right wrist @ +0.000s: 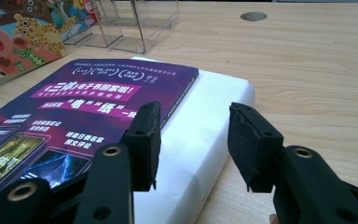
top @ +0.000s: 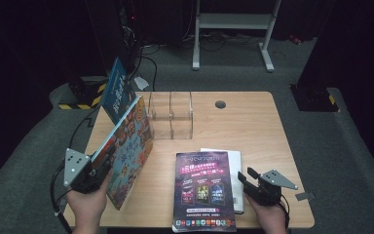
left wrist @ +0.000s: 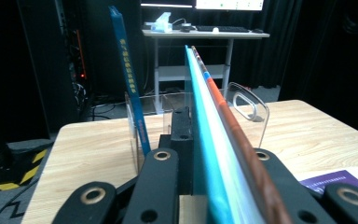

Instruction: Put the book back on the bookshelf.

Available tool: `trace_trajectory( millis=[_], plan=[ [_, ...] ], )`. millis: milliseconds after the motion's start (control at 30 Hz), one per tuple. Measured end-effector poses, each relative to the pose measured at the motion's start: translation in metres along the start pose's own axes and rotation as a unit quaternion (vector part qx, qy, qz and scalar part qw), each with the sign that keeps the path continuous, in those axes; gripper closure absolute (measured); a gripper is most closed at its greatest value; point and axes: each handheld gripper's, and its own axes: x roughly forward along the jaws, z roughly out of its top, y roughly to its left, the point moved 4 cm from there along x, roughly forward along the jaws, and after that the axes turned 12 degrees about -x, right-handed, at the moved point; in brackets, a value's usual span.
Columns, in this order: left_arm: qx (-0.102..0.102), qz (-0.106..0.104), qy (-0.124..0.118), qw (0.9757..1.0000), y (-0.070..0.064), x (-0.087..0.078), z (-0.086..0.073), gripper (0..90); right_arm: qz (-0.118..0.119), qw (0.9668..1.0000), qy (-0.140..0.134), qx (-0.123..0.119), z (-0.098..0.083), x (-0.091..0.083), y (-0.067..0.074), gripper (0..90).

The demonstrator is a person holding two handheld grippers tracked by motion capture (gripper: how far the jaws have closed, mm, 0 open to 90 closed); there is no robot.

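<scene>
My left gripper (top: pixel 104 162) is shut on the lower edge of a colourful picture book (top: pixel 131 146), which stands tilted up off the table's left side. In the left gripper view the book's teal and orange edge (left wrist: pixel 205 116) runs between the jaws of the left gripper (left wrist: pixel 214 154). My right gripper (top: pixel 243 178) stands open at the front right. In the right gripper view, the right gripper (right wrist: pixel 193 140) has nothing between its pads and hovers just over a white book (right wrist: pixel 205 126). A purple magazine (right wrist: pixel 84 107) lies on that book.
A clear acrylic book holder (top: pixel 171 116) stands at the back middle of the wooden table (top: pixel 253 126). A blue book (top: pixel 117 90) stands upright against its left side. A round cable hole (top: pixel 220 104) sits behind the holder. Black stands and a white desk frame lie beyond.
</scene>
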Motion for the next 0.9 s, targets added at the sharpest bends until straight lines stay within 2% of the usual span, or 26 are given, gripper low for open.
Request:
trace_trajectory(
  millis=[133,500,900],
  plan=[
    [0.0,0.011,-0.003,0.9999,0.003,0.003,0.007,81.2,-0.001,1.0,-0.002,0.0,0.001,-0.001,0.001,54.5],
    [0.002,0.021,-0.022,0.9995,0.003,0.017,0.022,81.2,-0.001,1.0,-0.004,-0.002,0.003,-0.002,0.002,55.0],
    [-0.006,0.023,-0.036,0.9991,0.002,0.047,0.033,81.2,-0.002,1.0,-0.006,-0.001,0.003,-0.003,0.001,55.4]
  ],
)
